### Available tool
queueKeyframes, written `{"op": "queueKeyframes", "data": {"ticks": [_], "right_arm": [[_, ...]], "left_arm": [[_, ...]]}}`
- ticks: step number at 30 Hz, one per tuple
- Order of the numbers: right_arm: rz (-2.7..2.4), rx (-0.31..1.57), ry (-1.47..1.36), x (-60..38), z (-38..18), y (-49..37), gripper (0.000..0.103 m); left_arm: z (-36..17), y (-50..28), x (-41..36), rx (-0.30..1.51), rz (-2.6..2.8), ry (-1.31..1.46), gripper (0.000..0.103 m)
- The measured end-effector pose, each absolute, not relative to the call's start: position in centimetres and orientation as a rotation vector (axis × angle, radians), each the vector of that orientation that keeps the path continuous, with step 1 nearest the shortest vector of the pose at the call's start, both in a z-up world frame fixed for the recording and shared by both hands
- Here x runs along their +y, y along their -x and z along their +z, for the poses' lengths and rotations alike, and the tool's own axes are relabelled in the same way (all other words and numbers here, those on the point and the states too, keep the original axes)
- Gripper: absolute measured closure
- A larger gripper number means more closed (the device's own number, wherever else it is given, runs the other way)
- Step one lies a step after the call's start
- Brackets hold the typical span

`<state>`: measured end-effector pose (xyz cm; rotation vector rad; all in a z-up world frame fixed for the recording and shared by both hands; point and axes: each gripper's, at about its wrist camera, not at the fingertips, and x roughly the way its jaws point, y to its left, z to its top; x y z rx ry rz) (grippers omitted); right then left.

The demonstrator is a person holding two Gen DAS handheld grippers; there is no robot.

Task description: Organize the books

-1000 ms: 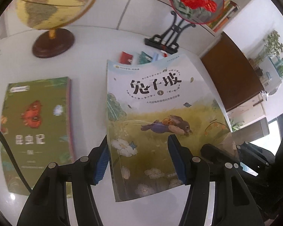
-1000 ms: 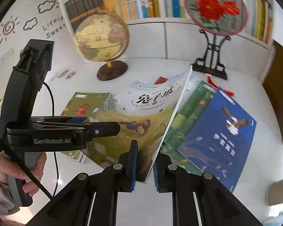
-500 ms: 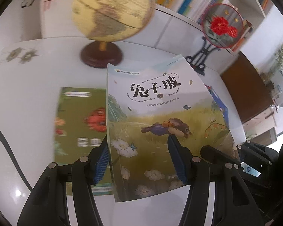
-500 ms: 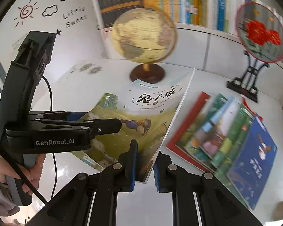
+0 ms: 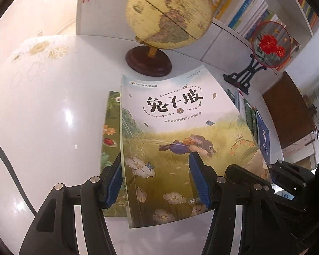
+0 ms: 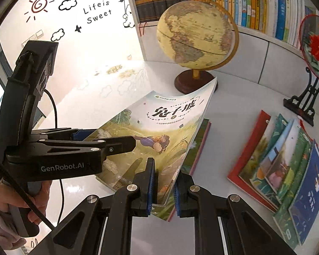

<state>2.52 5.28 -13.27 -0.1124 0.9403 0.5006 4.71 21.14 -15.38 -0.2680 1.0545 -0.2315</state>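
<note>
- White bench (image 5: 42, 127), globe (image 5: 169, 13) at 12 o'clock.
- Rabbit book (image 5: 180, 148) is raised, tilted, over the green book (image 5: 109, 131).
- Right gripper (image 6: 162, 188) clamps its edge.
- Left gripper (image 5: 155, 179) straddles it, seemingly gripping.

Bright daylight, tabletop (image 5: 42, 127) glare, fisheye warping

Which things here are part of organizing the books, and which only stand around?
For the job:
- rabbit book, held by both grippers
- green book under it
- fanned books

Just around:
- globe
- red flower fan on stand
- shelf books
</note>
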Motion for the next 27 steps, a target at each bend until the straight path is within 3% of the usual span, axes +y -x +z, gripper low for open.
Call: {"op": "queueKeyframes", "data": {"ticks": [27], "right_arm": [[0.435,1.245,-0.198,5.6,-21.1,-4.1,0.087]], "left_arm": [[-20.1,-5.4,22.7,1.205,-0.145,0.291,0.047]]}}
